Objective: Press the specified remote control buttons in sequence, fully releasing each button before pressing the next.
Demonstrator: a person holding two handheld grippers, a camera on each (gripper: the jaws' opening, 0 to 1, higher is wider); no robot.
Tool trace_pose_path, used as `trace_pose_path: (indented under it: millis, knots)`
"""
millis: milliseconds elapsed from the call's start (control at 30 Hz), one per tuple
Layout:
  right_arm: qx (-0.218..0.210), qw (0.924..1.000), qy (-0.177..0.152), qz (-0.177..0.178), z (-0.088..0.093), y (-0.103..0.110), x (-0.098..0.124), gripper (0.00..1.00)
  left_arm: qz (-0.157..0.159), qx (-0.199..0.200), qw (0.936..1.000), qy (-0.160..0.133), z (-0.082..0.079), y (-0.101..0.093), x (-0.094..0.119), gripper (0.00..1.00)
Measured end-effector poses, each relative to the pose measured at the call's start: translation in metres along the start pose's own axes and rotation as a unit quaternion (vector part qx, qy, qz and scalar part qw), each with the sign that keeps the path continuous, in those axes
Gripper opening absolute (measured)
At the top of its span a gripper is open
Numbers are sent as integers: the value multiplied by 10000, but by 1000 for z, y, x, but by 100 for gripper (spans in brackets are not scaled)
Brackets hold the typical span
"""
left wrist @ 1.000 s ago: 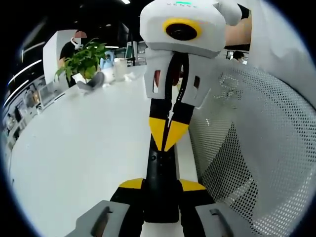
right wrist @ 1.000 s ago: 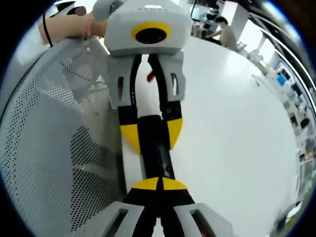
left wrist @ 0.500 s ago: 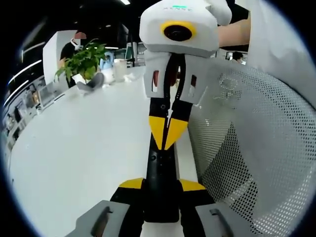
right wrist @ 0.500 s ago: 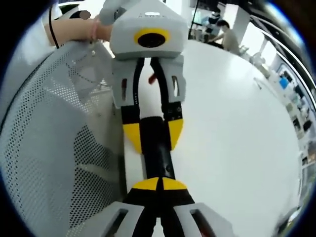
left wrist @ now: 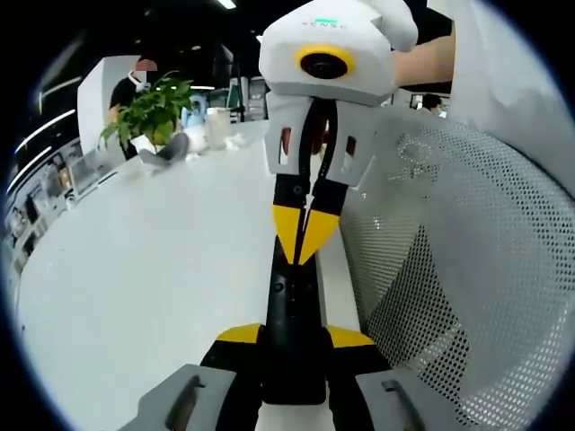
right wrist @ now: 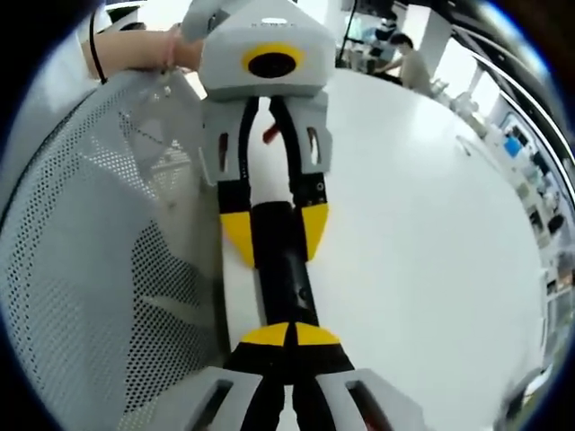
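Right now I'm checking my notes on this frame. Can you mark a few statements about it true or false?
1. The left gripper holds the black remote between its jaws. True.
2. The right gripper is wide open. False: its jaws are shut, with the tips together at the remote.
3. A potted plant stands on the table. True.
4. The table is dark wood. False: it is white.

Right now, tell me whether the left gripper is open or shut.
Shut on the remote: in the right gripper view the left gripper has a yellow tip against each side of the black bar.
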State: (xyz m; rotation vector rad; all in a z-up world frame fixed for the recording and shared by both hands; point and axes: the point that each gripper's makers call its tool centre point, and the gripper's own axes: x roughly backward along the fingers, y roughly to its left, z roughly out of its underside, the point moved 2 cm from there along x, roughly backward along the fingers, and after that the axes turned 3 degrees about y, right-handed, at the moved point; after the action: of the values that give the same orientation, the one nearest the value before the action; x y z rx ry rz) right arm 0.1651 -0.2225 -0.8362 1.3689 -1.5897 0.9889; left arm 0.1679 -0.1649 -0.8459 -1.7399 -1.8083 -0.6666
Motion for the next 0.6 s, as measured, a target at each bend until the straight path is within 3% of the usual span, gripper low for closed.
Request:
trace_pose_path:
  millis: [267,533,600]
  knots:
    - [8,9997,248,-59,0,-1,-1,0,1,1,10000,5,0,0,0,25]
    - [-236,9995,-186,-17,3,0,1,0,-3,8,10000,5,0,0,0,25]
    - [-618,9974,-364,-79,3,-1,1,0,-4,10,10000,2,0,0,0,25]
